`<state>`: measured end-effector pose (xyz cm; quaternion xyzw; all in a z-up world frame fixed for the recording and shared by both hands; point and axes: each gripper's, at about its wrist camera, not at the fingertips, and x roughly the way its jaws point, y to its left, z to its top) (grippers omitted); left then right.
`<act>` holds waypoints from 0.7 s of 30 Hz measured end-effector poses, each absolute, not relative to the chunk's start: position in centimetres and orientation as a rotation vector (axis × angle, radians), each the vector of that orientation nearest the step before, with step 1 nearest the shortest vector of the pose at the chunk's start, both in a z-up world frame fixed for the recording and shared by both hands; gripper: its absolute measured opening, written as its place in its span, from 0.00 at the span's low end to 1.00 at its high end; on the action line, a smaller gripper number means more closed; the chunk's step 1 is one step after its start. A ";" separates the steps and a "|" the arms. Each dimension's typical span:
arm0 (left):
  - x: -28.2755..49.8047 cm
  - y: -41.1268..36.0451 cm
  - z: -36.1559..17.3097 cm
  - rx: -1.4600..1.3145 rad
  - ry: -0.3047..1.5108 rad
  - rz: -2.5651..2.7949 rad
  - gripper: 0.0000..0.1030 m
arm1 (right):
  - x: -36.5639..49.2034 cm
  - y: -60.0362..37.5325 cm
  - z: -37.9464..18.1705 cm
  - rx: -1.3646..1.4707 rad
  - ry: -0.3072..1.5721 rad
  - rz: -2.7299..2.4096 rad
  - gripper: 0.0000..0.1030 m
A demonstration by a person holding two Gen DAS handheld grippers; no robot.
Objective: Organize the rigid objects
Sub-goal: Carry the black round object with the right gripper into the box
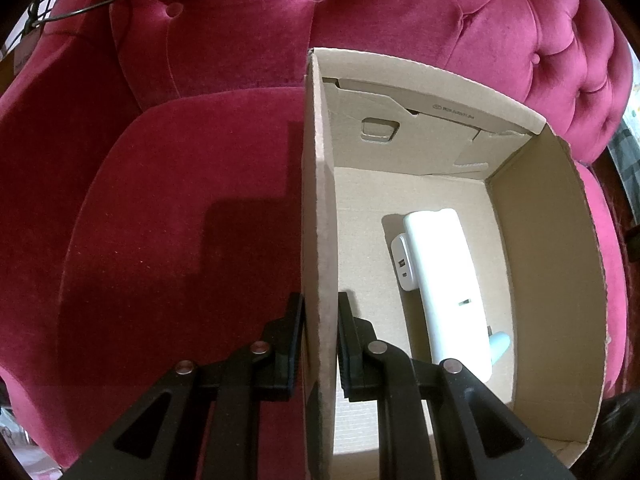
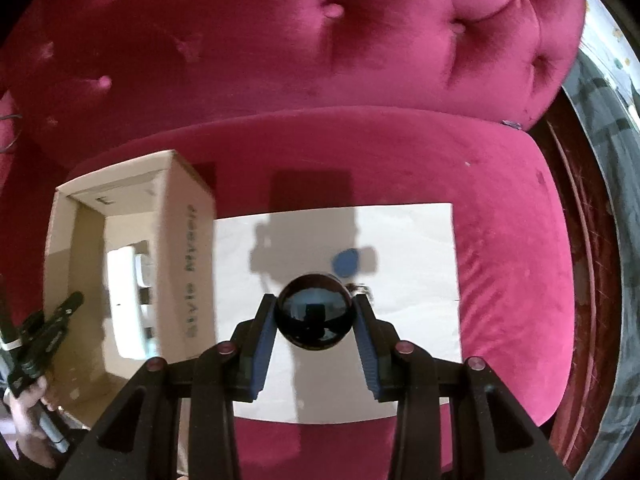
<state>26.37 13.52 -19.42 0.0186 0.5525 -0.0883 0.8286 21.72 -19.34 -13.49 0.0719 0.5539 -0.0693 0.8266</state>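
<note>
Two grippers are working over a crimson tufted velvet sofa (image 2: 400,80). Left gripper (image 1: 320,340) is straddling the near-left wall of an open cardboard box (image 1: 318,200), one finger outside over the seat cushion, one inside; the jaws are sitting narrow around that wall, pads close against the cardboard on both sides, though full contact is hard to confirm. Inside the box, a long white rounded device (image 1: 444,280) is lying on the floor along the right half, with a smaller white adapter-like block (image 1: 402,260) touching its left side and a pale blue item (image 1: 500,346) peeking out at its near right end. Box floor left of the white device is showing bare cardboard, and the far wall is carrying folded flaps with a cut-out handle. Right gripper (image 2: 314,316) is pinching a glossy black ball (image 2: 314,311) between its blue-padded fingertips, jaws partly open to the ball's width, pads touching both sides. Ball is hanging above a white sheet (image 2: 420,300) spread on the seat cushion. Small blue object (image 2: 346,262) is lying on the sheet just beyond the ball, and something small and metallic, too blurred to name, is sitting beside it. Box's right outer wall, printed with dark lettering, is touching the sheet's left edge. Sheet is showing open surface right of and behind the ball. A hand (image 2: 28,420) is gripping the left gripper's handle at the lower left of the right wrist view.
</note>
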 end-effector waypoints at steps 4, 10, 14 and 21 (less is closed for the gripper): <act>26.3 13.4 -19.4 0.039 1.171 -0.187 0.16 | 21.9 -17.2 -12.5 0.128 1.172 -0.103 0.39; 26.3 13.5 -19.5 0.041 1.170 -0.184 0.16 | 22.4 -13.9 -11.5 0.103 1.170 -0.036 0.39; 26.4 13.5 -19.5 0.042 1.170 -0.183 0.16 | 22.8 -11.3 -11.1 0.079 1.166 0.013 0.39; 26.3 13.5 -19.4 0.040 1.171 -0.183 0.16 | 23.7 -7.0 -11.2 0.049 1.162 0.091 0.39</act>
